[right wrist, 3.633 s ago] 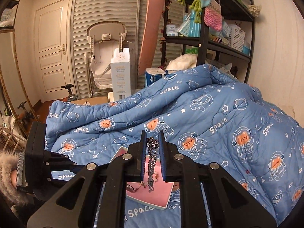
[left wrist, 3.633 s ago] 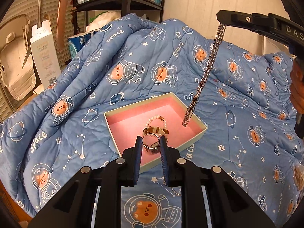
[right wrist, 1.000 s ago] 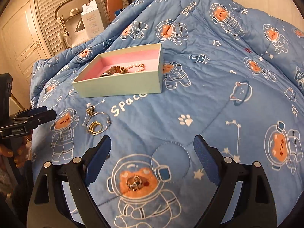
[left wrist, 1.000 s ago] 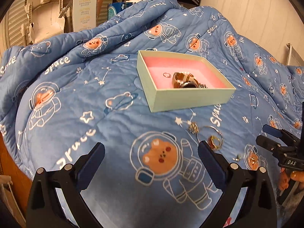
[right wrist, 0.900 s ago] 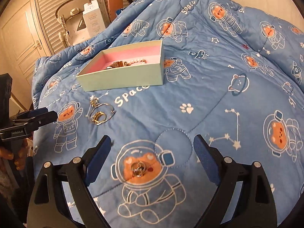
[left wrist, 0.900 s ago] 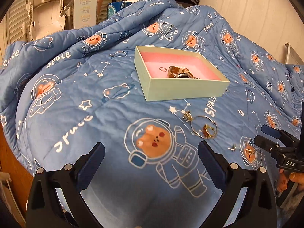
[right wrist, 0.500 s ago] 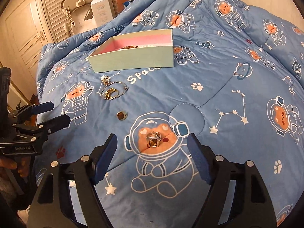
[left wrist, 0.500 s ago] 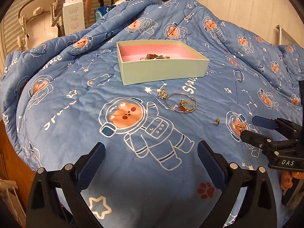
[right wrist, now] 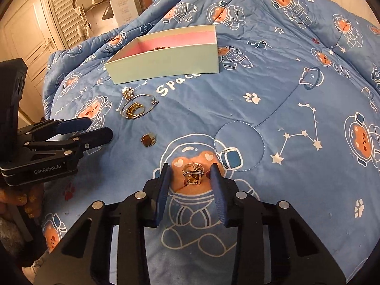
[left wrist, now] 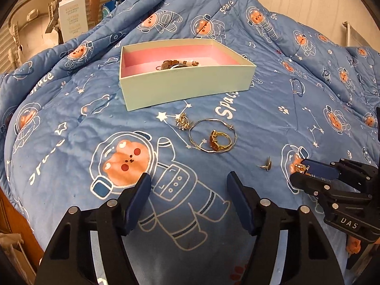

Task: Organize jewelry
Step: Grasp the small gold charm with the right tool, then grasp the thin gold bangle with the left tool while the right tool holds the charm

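Observation:
A pale green box with a pink lining point(left wrist: 187, 87) point(right wrist: 166, 64) sits on the blue quilt and holds a watch and other jewelry point(left wrist: 177, 64). Loose on the quilt lie a small sparkly piece point(left wrist: 182, 121), a thin bangle with a gold ring inside it point(left wrist: 213, 139) point(right wrist: 135, 109), and a stud earring point(left wrist: 265, 165) point(right wrist: 148, 140). A square-faced ring point(right wrist: 192, 175) lies between the open fingers of my right gripper point(right wrist: 190, 175) point(left wrist: 301, 172). My left gripper point(left wrist: 188, 185) point(right wrist: 95, 128) is open and empty over the quilt.
The blue astronaut-bear quilt point(left wrist: 71, 123) covers the whole bed. A white carton point(left wrist: 72, 19) and a baby seat point(left wrist: 26, 28) stand behind the bed at the far left. A louvred door point(right wrist: 61, 2) is behind them.
Both grippers have narrowed and moved lower toward the quilt. My right gripper now has the square ring between its fingers. Earlier, it held a chain above the box.

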Demonstrator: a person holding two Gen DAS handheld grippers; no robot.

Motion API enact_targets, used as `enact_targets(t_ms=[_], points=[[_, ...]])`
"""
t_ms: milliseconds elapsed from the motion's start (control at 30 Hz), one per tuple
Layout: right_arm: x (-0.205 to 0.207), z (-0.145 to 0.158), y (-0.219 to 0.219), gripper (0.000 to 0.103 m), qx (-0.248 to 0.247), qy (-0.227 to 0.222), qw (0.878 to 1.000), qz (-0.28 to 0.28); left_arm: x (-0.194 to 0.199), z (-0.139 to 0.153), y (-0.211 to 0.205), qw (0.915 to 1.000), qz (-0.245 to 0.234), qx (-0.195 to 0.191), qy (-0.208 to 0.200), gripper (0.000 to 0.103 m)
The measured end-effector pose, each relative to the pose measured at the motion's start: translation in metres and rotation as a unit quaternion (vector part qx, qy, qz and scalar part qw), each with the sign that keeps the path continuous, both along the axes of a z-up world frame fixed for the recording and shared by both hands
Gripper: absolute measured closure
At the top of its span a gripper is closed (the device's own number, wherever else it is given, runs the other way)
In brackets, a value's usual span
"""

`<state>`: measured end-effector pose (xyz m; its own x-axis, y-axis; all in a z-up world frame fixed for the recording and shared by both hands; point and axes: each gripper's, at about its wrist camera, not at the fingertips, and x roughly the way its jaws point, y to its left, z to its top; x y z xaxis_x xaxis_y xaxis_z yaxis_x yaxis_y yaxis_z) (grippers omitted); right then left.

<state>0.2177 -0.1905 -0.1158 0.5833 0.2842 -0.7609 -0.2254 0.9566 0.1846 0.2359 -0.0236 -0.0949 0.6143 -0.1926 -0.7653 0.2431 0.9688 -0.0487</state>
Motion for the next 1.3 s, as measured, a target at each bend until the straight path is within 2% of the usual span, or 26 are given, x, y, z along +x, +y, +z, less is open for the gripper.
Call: enact_targets(t_ms=[267, 433, 667, 867, 967, 1100, 1300], points=[[-0.004, 0.001, -0.006, 0.084, 0.007, -0.005, 1.000, -0.008, 0.012, -0.001, -0.012, 0.9999, -0.010, 0.013, 0.004, 0.039], [-0.004, 0.002, -0.006, 0.084, 0.008, -0.008, 1.000, -0.009, 0.019, -0.003, -0.016, 0.9997, -0.019, 0.017, 0.007, 0.039], [-0.008, 0.002, -0.007, 0.084, 0.006, -0.012, 1.000, -0.015, 0.039, -0.003, -0.020, 0.9996, -0.022, 0.002, 0.020, 0.041], [-0.008, 0.002, -0.008, 0.084, 0.008, -0.012, 1.000, -0.016, 0.048, -0.005, -0.032, 0.9992, -0.032, 0.011, 0.020, 0.042], [-0.009, 0.003, -0.008, 0.084, 0.011, -0.012, 1.000, -0.018, 0.050, -0.005, -0.037, 0.9990, -0.039, 0.015, 0.018, 0.049], [-0.010, 0.003, -0.009, 0.084, 0.012, -0.014, 1.000, -0.020, 0.049, -0.004, -0.038, 0.9990, -0.039, 0.017, 0.012, 0.049], [-0.013, 0.008, -0.010, 0.084, 0.012, -0.023, 1.000, -0.018, 0.037, 0.008, -0.028, 0.9994, -0.033, -0.005, -0.006, 0.050]])
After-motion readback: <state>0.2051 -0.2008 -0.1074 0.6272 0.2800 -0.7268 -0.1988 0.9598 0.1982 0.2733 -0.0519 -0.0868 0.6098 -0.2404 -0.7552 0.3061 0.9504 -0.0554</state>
